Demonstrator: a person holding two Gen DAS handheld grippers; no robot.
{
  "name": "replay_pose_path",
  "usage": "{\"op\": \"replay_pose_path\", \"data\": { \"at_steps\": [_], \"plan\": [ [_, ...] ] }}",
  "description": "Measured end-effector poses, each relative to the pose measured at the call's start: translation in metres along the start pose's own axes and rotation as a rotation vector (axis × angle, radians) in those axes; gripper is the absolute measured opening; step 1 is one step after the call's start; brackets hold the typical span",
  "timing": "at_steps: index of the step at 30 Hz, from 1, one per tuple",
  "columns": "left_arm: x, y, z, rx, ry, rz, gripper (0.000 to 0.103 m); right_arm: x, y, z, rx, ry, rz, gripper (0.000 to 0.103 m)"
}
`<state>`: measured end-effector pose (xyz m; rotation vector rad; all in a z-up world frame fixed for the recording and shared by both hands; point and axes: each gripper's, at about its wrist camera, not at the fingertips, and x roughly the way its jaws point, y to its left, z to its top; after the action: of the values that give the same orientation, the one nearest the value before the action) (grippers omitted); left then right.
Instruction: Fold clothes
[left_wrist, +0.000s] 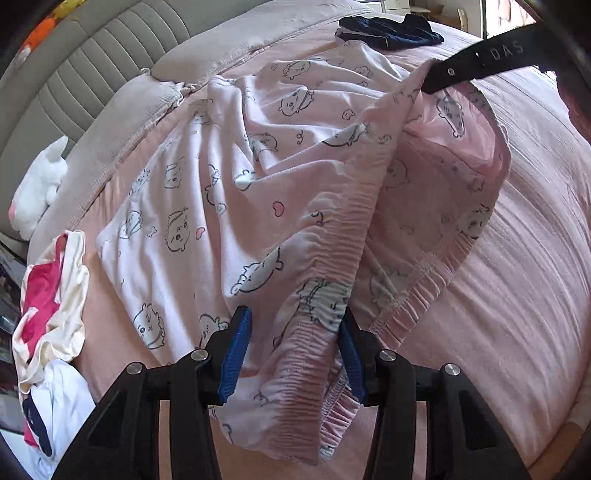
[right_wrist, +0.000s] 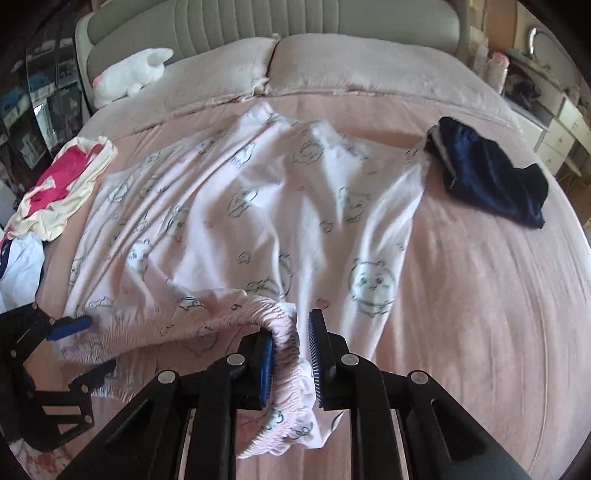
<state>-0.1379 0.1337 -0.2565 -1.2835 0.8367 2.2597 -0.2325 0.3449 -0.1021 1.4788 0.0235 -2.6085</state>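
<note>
Pale pink pyjama trousers (left_wrist: 229, 177) printed with cartoon animals lie spread over the pink bed (left_wrist: 517, 258), legs toward the pillows. My left gripper (left_wrist: 293, 354) is shut on a bunched stretch of the elastic waistband (left_wrist: 314, 314), which fills the gap between its blue pads. The right wrist view shows the trousers (right_wrist: 258, 206) from the waist end, and there my right gripper (right_wrist: 291, 362) is shut on another part of the gathered waistband (right_wrist: 284, 332). The waist opening hangs lifted between the two grips. My left gripper (right_wrist: 70, 325) also shows at the left edge, and the right gripper's black finger (left_wrist: 461, 70) at the upper right.
A navy garment (right_wrist: 491, 177) lies on the bed at the right by one trouser leg. A cream and magenta clothes pile (right_wrist: 62, 184) sits at the left edge. A white plush toy (right_wrist: 129, 74) rests by the pillows (right_wrist: 332, 70). A dresser (right_wrist: 554, 122) stands to the right.
</note>
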Motion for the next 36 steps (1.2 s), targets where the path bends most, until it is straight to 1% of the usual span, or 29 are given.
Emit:
{"op": "replay_pose_path", "data": {
  "at_steps": [2,3,4,5,6,7,8,10,12,14,16,19,21,23,24,25,27,29,33,36],
  "plan": [
    [0.003,0.005,0.001,-0.015,0.009,0.090,0.046,-0.008,-0.007,0.001,0.043,-0.026,0.006,0.015],
    [0.003,0.010,0.001,-0.035,0.007,0.133,0.046,-0.007,-0.010,0.001,0.055,-0.016,0.012,0.015],
    [0.001,0.017,0.001,-0.067,-0.001,0.159,0.046,-0.004,-0.010,0.000,0.059,0.003,0.011,0.015],
    [-0.003,0.026,0.000,-0.105,-0.013,0.170,0.043,0.001,-0.009,-0.003,0.050,0.034,0.009,0.015],
    [-0.008,0.035,0.000,-0.146,-0.036,0.166,0.036,0.006,-0.007,-0.004,0.038,0.065,0.007,0.015],
    [-0.014,0.043,-0.001,-0.184,-0.058,0.157,0.027,0.014,-0.007,-0.004,0.013,0.104,0.006,0.015],
    [-0.018,0.049,-0.001,-0.213,-0.073,0.149,0.012,0.019,0.000,-0.008,-0.019,0.151,0.012,0.015],
    [-0.021,0.055,-0.001,-0.244,-0.089,0.104,0.010,0.026,0.013,-0.016,-0.078,0.208,0.045,0.015],
    [-0.015,0.052,-0.002,-0.242,-0.073,0.037,0.008,0.033,0.031,-0.024,-0.168,0.238,0.022,0.014],
    [-0.011,0.042,-0.002,-0.211,-0.063,-0.016,0.007,0.028,0.043,-0.027,-0.237,0.204,-0.055,0.001],
    [-0.017,0.037,-0.001,-0.176,-0.071,-0.047,0.007,0.012,0.042,-0.023,-0.220,0.158,-0.056,0.001],
    [-0.040,0.040,0.001,-0.155,-0.129,-0.108,0.007,-0.025,0.027,-0.015,-0.160,0.101,-0.005,0.001],
    [-0.056,0.045,0.000,-0.147,-0.158,-0.112,0.007,-0.049,0.017,-0.012,-0.156,0.061,0.016,0.001],
    [-0.063,0.044,-0.004,-0.102,-0.140,-0.121,0.007,-0.061,0.009,-0.012,-0.185,0.053,0.019,0.001],
    [-0.064,0.041,-0.006,-0.067,-0.121,-0.126,0.007,-0.058,0.006,-0.012,-0.214,0.066,0.015,0.001],
    [-0.064,0.035,-0.009,-0.023,-0.097,-0.132,0.007,-0.059,0.008,-0.019,-0.250,0.087,0.007,0.001],
    [-0.063,0.023,-0.015,0.063,-0.050,-0.139,0.007,-0.043,0.009,-0.032,-0.346,0.162,-0.025,0.001],
    [-0.060,0.008,-0.019,0.142,-0.010,-0.137,0.007,-0.024,0.009,-0.042,-0.379,0.254,-0.018,0.001],
    [-0.054,-0.011,-0.021,0.230,0.042,-0.111,0.007,-0.005,0.014,-0.047,-0.421,0.369,-0.015,0.001],
    [-0.050,-0.011,-0.018,0.250,0.078,-0.135,0.007,0.003,0.024,-0.055,-0.541,0.431,-0.015,0.001]
  ]
}}
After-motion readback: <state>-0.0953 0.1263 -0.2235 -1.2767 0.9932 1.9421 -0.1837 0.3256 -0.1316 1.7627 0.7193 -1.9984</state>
